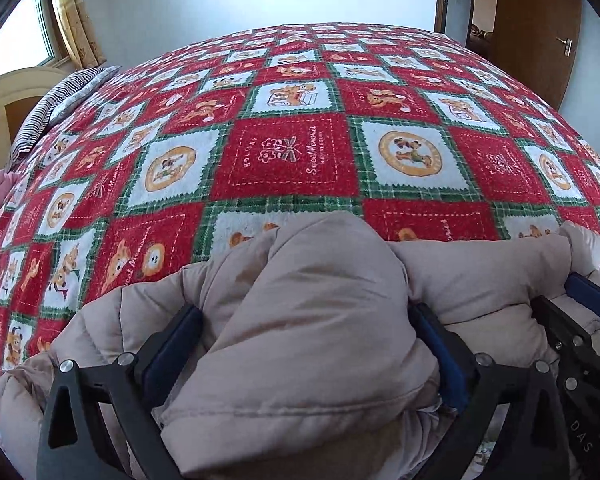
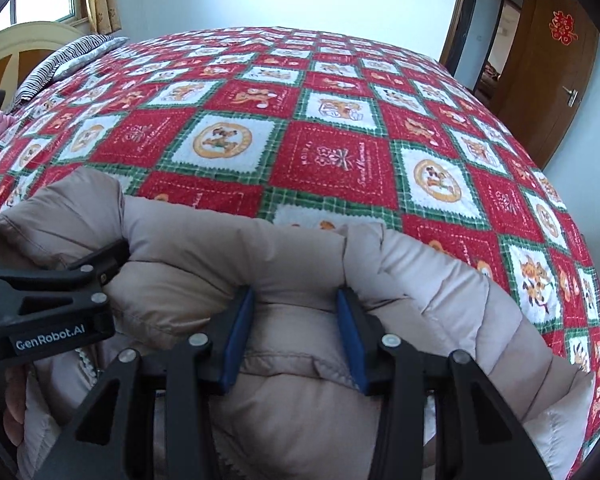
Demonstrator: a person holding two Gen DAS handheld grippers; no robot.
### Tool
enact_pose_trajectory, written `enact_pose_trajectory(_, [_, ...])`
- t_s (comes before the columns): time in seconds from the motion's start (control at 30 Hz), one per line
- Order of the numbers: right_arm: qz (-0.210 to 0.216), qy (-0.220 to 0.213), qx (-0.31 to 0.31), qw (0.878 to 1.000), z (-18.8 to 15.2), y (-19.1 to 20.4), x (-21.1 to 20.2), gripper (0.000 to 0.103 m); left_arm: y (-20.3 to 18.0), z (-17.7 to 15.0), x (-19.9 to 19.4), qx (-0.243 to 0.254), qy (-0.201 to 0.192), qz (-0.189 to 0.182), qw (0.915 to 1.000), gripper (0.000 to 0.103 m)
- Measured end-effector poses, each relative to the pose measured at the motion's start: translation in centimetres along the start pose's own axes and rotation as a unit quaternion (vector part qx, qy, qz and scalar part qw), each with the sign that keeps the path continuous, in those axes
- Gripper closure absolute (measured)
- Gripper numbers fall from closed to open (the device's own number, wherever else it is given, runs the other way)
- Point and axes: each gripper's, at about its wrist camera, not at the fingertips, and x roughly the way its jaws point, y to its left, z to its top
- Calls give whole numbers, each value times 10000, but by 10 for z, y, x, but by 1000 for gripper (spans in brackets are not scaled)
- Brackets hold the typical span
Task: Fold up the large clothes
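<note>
A puffy beige quilted jacket [image 1: 312, 312] lies bunched along the near edge of a bed covered by a red, white and green patchwork blanket [image 1: 288, 152] printed with cartoon figures. The left gripper [image 1: 304, 344] has its black jaws with blue pads spread wide, a thick fold of the jacket bulging up between them; whether the pads press the fabric cannot be told. Just to its right, the right gripper [image 2: 296, 336] pinches a narrower ridge of the same jacket between its blue pads. At the far left lies a striped pillow [image 1: 56, 100], and a brown wooden door [image 2: 556, 72] stands at the far right.
</note>
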Motion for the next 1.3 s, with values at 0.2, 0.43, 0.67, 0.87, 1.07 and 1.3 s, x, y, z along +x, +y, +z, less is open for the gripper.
enact_pose_trajectory(0.2, [-133,-34,-50,9999,-1,4,1,57,-1,0,2,14,-18,29,10000,1])
enact_pose_trajectory(0.43, [-237,-17,-122,9996,-1,8,3,57,-1,1,4,9,8,23,10000,0])
enact_pose_trajectory(0.67, [-304,13,-184,9994,0,10,4,57,-2,1,6,7,26,29,10000,0])
enact_pose_trajectory(0.87, [-380,33,-252,9990,0,13,5,57,-3,1,7,42,20,77,10000,0])
enact_pose_trajectory(1.07, [-278,277,-584,9975,9,10,-5,56,14,8,-17,-64,180,-204,9996,1])
enact_pose_trajectory(1.3, [215,-283,14,9994,-39,-45,-104,19,74,-48,-150,258,-857,-343,9954,1])
